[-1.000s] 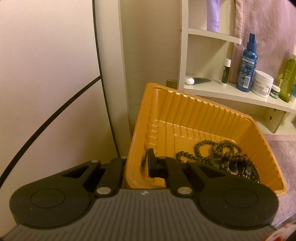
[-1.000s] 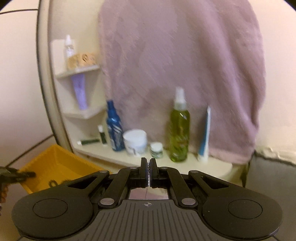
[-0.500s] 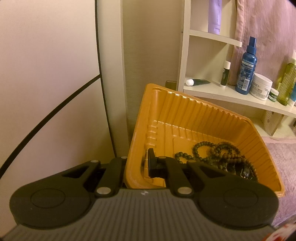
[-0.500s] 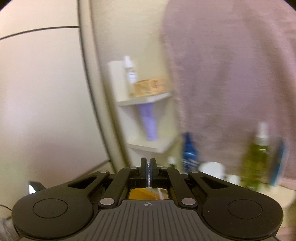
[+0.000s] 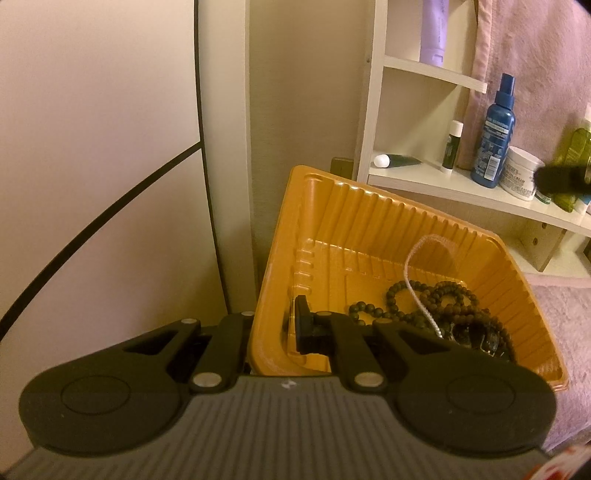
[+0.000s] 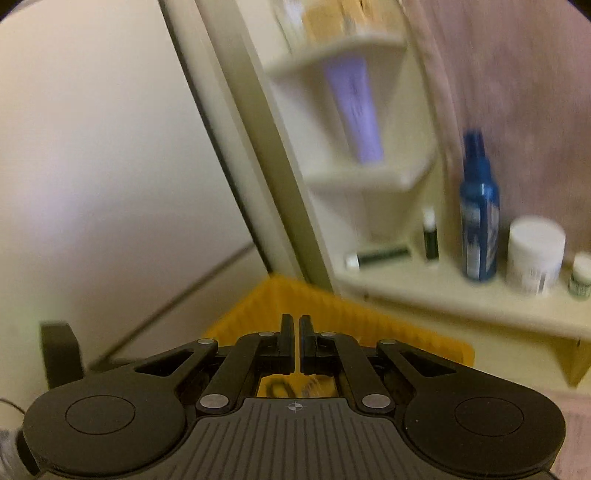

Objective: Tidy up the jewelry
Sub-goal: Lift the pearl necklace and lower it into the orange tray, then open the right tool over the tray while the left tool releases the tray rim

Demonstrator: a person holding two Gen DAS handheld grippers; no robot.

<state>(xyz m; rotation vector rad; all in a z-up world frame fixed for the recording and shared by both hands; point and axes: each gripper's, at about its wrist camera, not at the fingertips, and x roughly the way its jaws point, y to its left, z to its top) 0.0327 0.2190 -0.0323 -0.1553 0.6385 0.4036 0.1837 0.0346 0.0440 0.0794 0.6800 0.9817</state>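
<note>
A yellow ribbed plastic tray [image 5: 369,221] is held tilted, with my left gripper [image 5: 273,326] shut on its near left wall, one finger inside and one outside. Dark bead bracelets [image 5: 454,299] lie heaped in the tray's low right corner. A thin silvery-white chain [image 5: 410,273] loops down over them. My right gripper [image 6: 295,328] hovers above the tray [image 6: 332,310] with its jaws opening; a narrow gap shows and nothing is between the pads. Its dark, blurred tip [image 5: 561,179] shows at the right edge of the left wrist view.
A white shelf unit [image 5: 436,184] stands behind the tray with a blue spray bottle [image 5: 495,140], a white jar [image 5: 522,177], a small tube [image 5: 452,147] and a lilac tube [image 5: 436,29]. A pink towel [image 5: 535,66] hangs at the right. A curved white panel [image 5: 92,129] fills the left.
The right gripper swung left and down over the tray and its jaws parted slightly. A silvery-white chain has appeared in the tray. The left gripper kept still.
</note>
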